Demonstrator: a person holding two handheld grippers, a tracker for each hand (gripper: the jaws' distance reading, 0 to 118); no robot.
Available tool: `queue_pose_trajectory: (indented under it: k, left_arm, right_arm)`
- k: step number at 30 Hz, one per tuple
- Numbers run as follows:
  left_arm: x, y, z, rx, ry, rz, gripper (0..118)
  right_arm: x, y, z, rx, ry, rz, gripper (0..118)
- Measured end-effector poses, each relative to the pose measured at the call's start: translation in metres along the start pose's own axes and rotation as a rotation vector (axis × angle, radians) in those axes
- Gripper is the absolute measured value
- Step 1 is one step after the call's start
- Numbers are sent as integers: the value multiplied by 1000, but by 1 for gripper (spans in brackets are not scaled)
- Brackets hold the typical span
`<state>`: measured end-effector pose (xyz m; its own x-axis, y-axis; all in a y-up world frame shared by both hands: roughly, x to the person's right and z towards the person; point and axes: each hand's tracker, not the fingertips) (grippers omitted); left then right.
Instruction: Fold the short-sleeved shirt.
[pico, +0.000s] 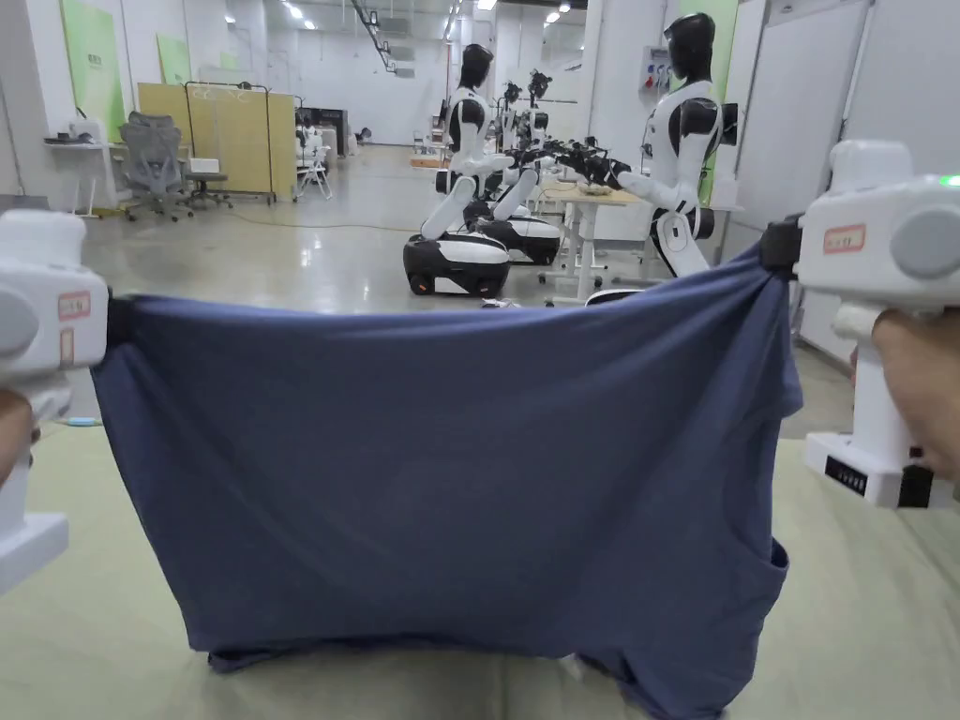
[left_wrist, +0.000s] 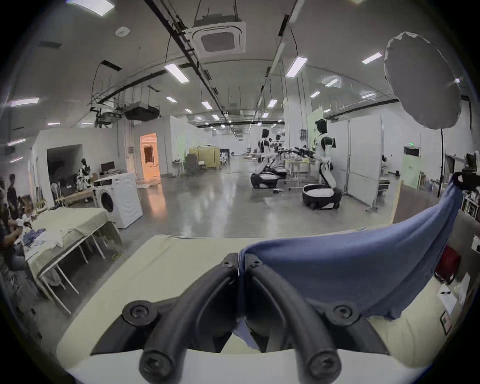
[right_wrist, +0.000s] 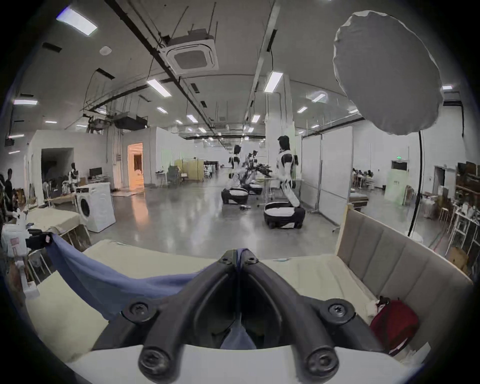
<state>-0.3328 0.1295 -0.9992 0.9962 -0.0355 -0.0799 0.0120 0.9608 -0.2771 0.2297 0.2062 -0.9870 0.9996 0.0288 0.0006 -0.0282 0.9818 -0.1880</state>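
Head view showed a blue short-sleeved shirt held up like a curtain between two handheld grippers, w/ its top edge stretched and sagging slightly in the middle. Left gripper had one top corner at the pic's left side; right gripper had the other top corner, held a bit higher. Shirt's bottom edge rested bunched on a pale green bed surface, while the rest hung in the air.

Left gripper view: its two black jaws were closed together w/ a pinch of blue fabric between the tips, approx. no gap visible. Shirt ran off to the right toward the other gripper.

Right gripper view: same story, both jaws pressed tight on a fold of the shirt, fabric also showing below between the jaw arms. Shirt trailed left to the other gripper. A padded beige headboard stood at the bed's right side, w/ a red bag just beside it.

Bkgd in head view: a shiny grey floor and several black-and-white humanoid robots on wheeled bases near a table. A white washing machine stood off to the left in the left gripper view.
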Motion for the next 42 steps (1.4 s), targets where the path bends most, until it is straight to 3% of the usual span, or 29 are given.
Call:
queue_pose_trajectory:
  k: [2, 6, 12, 19, 26, 27, 28, 29, 30, 31, 34, 36, 38, 40, 41, 42]
  left_arm:
    - [3, -14, 12, -2, -18, 6, 1]
    - [7, -49, 67, 14, -87, 26, 0]
    - [-2, -123, 172, -73, -137, 67, 0]
    - [-5, -270, 265, -279, -140, 59, 0]
    - [-6, -375, 285, -481, -70, 43, 2]
    - [-4, -377, 287, -483, -68, 31, 7]
    - [-2, -378, 290, -482, -57, 21, 21]
    - [0, -374, 294, -475, -28, -7, 69]
    - [6, -367, 300, -465, -1, -50, 107]
    - [12, -358, 309, -440, -8, -81, 118]
    - [41, -326, 342, -242, -39, -96, 118]
    - [66, -310, 362, -90, -66, -101, 118]
    - [86, -304, 376, 47, -58, -91, 118]
    - [102, -303, 383, 46, -54, -99, 117]
    - [108, -303, 384, 40, -55, -101, 109]
    - [104, -309, 378, 3, -84, -102, 109]
  right_arm:
    - [8, -9, -1, 0, 12, -2, 5]
    - [20, -35, 53, 2, 107, -94, 6]
    - [36, -105, 155, -51, 121, -49, 6]
    - [34, -273, 248, -333, 114, 29, 6]
    - [20, -432, 271, -610, 65, 18, 6]
    - [20, -442, 272, -614, 71, 5, 8]
    - [20, -445, 273, -611, 75, -11, 17]
    - [15, -439, 283, -599, 71, -16, 45]
    - [13, -431, 288, -567, 59, -26, 71]
    - [9, -420, 295, -513, 18, -32, 89]
    - [-9, -380, 324, -268, 114, -126, 90]
    - [-32, -361, 339, -131, 142, -84, 90]
    - [-58, -341, 359, -51, 105, -19, 90]
    - [-75, -336, 369, 1, 94, 20, 90]
    - [-79, -338, 368, 19, 97, 34, 81]
    - [-85, -337, 371, 15, 107, 53, 81]
